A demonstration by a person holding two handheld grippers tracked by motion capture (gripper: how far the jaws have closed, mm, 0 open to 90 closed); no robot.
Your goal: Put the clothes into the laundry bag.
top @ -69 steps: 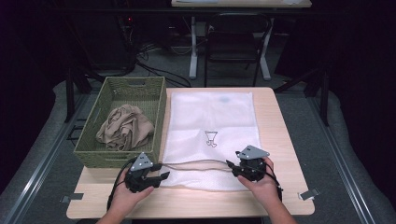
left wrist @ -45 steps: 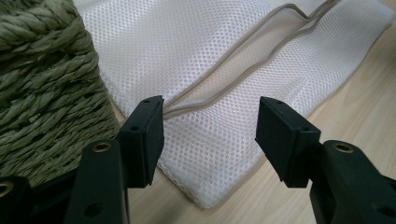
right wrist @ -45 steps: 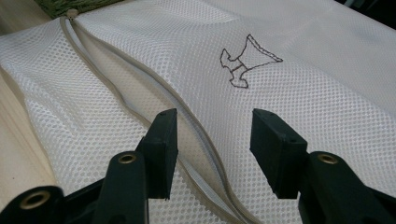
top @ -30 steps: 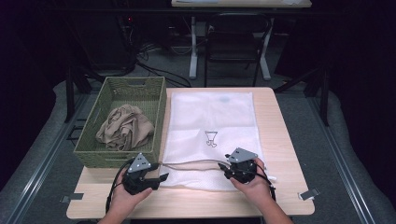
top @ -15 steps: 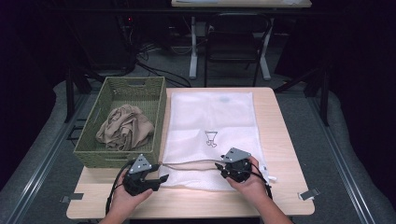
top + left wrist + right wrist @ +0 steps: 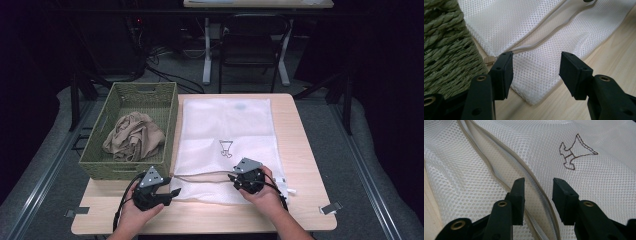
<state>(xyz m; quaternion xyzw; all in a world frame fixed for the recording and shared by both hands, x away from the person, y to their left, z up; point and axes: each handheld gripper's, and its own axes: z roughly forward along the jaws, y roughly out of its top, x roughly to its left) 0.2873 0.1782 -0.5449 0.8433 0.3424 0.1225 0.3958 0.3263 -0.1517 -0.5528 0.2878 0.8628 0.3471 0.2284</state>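
Two grippers work the mesh bag [image 6: 226,145]: left gripper [image 6: 536,72] spread astride its corner, right gripper [image 6: 537,197], jaws just closing, straddling the zipper [image 6: 534,180], nothing pinched. Bag looks unopened; cloth [image 6: 134,136] waits in basket [image 6: 125,170].

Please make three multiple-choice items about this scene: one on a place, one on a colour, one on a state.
1. Where does the beige cloth lie?
A. in the green basket
B. on the mesh bag
C. on the floor

2. What colour is the mesh bag?
A. black
B. white
C. red

3. How do the jaws of the left gripper stand?
A. clamped on the basket
B. shut on nothing
C. apart over the bag's corner

Answers: 1 A, the cloth sits inside the woven walls; 2 B, every view shows white netting; 3 C, a gap shows between the pads.
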